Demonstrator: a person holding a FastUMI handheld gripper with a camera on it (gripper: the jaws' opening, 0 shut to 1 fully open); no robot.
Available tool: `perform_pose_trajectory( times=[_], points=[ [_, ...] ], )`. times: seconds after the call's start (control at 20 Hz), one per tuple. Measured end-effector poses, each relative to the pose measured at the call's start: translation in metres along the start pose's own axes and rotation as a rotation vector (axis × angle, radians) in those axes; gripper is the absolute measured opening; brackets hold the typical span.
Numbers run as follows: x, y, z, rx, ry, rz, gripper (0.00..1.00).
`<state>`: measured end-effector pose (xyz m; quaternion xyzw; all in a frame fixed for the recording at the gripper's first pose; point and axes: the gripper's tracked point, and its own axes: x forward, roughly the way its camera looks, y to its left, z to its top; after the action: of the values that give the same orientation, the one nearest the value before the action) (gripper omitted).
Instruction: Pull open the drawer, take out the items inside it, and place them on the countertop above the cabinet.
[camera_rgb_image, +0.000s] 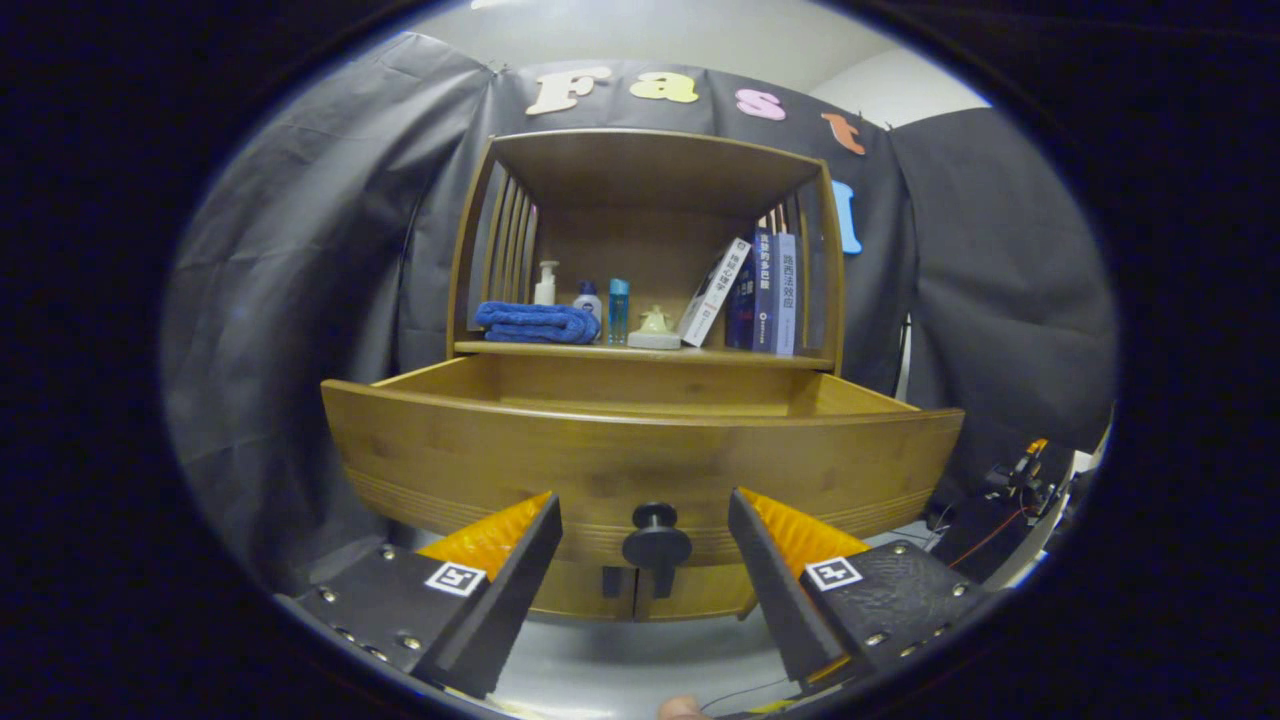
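A wooden cabinet stands ahead with its drawer (640, 455) pulled out toward me. The drawer's dark round knob (656, 540) sits between my fingers, a little ahead of the tips, and neither finger touches it. My gripper (645, 525) is open. The drawer's front panel hides whatever lies inside; I see just the bare upper part of its inner walls. Above the drawer runs the countertop (640, 350), under a wooden hutch.
On the countertop lie a folded blue towel (537, 322), a white pump bottle (546, 283), two small bottles (604, 305), a pale small dish ornament (655, 330) and several books (755, 290) leaning right. Cables and gear (1020, 480) sit low at the right.
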<state>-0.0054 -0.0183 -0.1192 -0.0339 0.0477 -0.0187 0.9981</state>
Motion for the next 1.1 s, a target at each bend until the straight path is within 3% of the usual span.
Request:
perform_pose_trajectory(
  times=[0.25,0.35,1.1],
  points=[
    [0.028,-0.015,-0.019,0.062,0.057,-0.013,1.0],
    [0.04,-0.013,-0.021,0.136,0.06,0.022,0.99],
    [0.081,-0.018,-0.011,0.11,0.001,0.054,0.99]
  ],
)
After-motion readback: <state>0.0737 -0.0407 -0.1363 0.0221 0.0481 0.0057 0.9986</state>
